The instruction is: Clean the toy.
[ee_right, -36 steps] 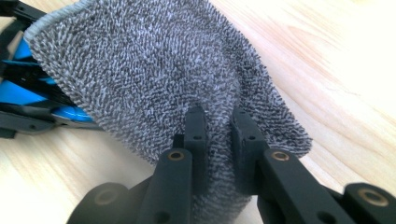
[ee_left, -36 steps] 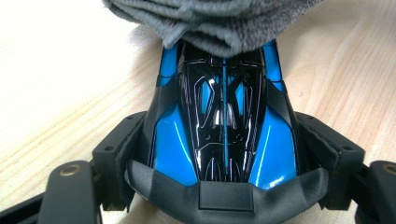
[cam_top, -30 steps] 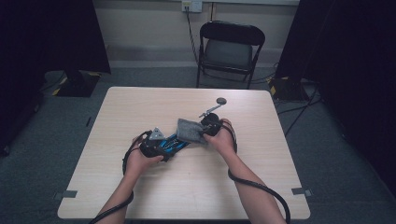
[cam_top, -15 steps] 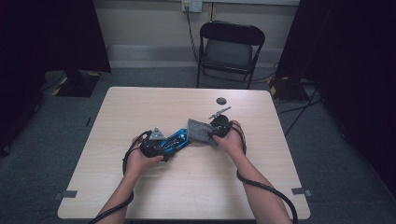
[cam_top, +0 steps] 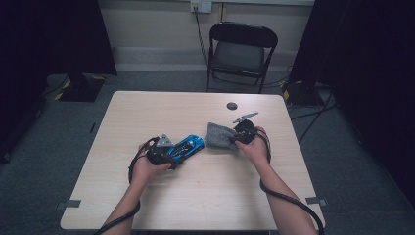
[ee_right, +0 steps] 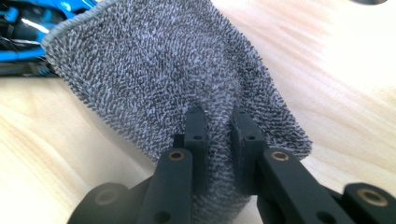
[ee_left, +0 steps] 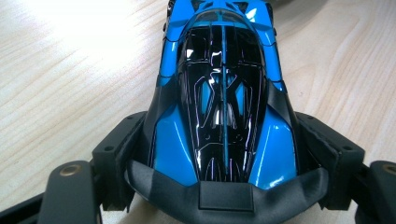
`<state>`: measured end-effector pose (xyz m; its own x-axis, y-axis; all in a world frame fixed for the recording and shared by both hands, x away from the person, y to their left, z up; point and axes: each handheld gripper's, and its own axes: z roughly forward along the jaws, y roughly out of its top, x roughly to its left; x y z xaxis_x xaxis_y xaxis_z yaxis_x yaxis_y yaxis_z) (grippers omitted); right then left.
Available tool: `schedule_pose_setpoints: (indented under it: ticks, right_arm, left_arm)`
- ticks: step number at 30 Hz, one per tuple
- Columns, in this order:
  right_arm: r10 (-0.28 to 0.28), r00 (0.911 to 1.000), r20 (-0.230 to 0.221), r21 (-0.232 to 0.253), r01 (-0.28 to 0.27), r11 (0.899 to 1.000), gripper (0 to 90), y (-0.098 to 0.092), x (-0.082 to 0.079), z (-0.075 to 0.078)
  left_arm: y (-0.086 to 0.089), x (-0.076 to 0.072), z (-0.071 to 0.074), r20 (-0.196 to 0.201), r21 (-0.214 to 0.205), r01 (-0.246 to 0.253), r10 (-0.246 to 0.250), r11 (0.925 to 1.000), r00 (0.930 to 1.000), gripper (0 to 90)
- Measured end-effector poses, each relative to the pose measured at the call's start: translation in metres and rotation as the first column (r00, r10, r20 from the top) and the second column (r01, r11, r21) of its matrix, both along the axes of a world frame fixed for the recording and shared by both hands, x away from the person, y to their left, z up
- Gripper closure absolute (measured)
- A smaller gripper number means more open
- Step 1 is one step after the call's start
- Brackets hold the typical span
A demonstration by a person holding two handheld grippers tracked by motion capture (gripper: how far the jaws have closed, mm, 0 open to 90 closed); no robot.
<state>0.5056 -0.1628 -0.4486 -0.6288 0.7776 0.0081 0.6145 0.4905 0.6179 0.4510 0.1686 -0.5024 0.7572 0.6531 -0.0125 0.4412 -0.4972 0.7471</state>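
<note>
Toy car [cam_top: 185, 147] on wooden table [cam_top: 195, 196], chair [cam_top: 240, 49] behind

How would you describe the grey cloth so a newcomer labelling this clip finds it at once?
On the pale wooden table, look just right of centre, beside the blue toy car. The grey cloth is pinched in the right gripper: soft, speckled terry, unlike the glossy car.

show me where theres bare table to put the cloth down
Bare table runs along the far left, behind the blue toy car, and along the near edge between the forearms. It is crowded mid-table, where the car, grey cloth and small dark disc lie.
</note>
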Motion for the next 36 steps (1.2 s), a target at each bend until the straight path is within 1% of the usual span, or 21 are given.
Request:
schedule_pose_setpoints:
  ticks: [7, 8, 10, 13, 18, 21, 24, 26, 30, 34, 35, 36]
  right_arm:
    - [0.002, 0.9996, 0.027, 0.024, -0.003, 1.0, 79.1, -0.003, -0.004, 0.014]
    - [0.003, 0.9995, 0.032, 0.019, -0.004, 1.0, 79.0, -0.003, -0.005, 0.016]
    - [0.004, 0.9994, 0.035, 0.023, -0.005, 1.0, 79.0, -0.003, -0.005, 0.019]
    - [0.002, 0.9989, 0.046, 0.034, -0.004, 0.999, 79.0, -0.004, -0.007, 0.026]
    - [0.015, 0.9975, 0.068, 0.051, -0.019, 0.999, 79.0, -0.004, -0.013, 0.04]
    - [0.024, 0.997, 0.074, 0.054, -0.028, 0.998, 79.0, -0.002, -0.015, 0.044]
    - [0.051, 0.9956, 0.078, 0.065, -0.056, 0.996, 79.0, 0.006, -0.019, 0.05]
    - [0.059, 0.9951, 0.08, 0.067, -0.064, 0.996, 79.0, 0.009, -0.02, 0.051]
    - [0.09, 0.9923, 0.085, 0.079, -0.097, 0.992, 78.9, 0.021, -0.025, 0.054]
    - [0.124, 0.9889, 0.083, 0.079, -0.13, 0.988, 78.8, 0.037, -0.029, 0.052]
    - [0.14, 0.9872, 0.077, 0.087, -0.147, 0.985, 78.8, 0.045, -0.03, 0.05]
    - [0.14, 0.9872, 0.077, 0.087, -0.147, 0.985, 78.8, 0.045, -0.03, 0.05]
  left_arm:
    - [0.0, 0.0, 0.0, 0.0, 0.002, -0.002, 0.002, 1.0, 1.0, 24.1]
    - [0.0, 0.0, 0.0, 0.0, 0.003, -0.002, 0.002, 1.0, 1.0, 24.1]
    - [0.0, 0.0, 0.0, 0.0, 0.004, -0.001, 0.001, 1.0, 1.0, 24.1]
    - [0.0, 0.0, 0.0, -0.001, 0.002, -0.002, 0.002, 1.0, 1.0, 24.1]
    - [0.0, 0.0, 0.0, -0.002, 0.001, -0.003, 0.003, 1.0, 1.0, 24.1]
    - [0.0, 0.0, 0.0, 0.0, 0.004, -0.001, 0.001, 1.0, 1.0, 24.1]
    - [0.0, 0.0, 0.0, -0.002, 0.0, -0.003, 0.003, 1.0, 1.0, 24.1]
    - [0.0, 0.0, 0.0, -0.002, 0.0, -0.004, 0.004, 1.0, 1.0, 24.1]
    - [0.0, 0.0, 0.0, 0.0, 0.003, -0.002, 0.002, 1.0, 1.0, 24.1]
    - [0.0, 0.0, 0.0, 0.0, 0.003, -0.002, 0.002, 1.0, 1.0, 24.1]
    - [0.0, 0.0, 0.0, -0.002, 0.001, -0.003, 0.003, 1.0, 1.0, 24.1]
    - [0.0, 0.0, 0.0, -0.002, 0.001, -0.003, 0.003, 1.0, 1.0, 24.1]
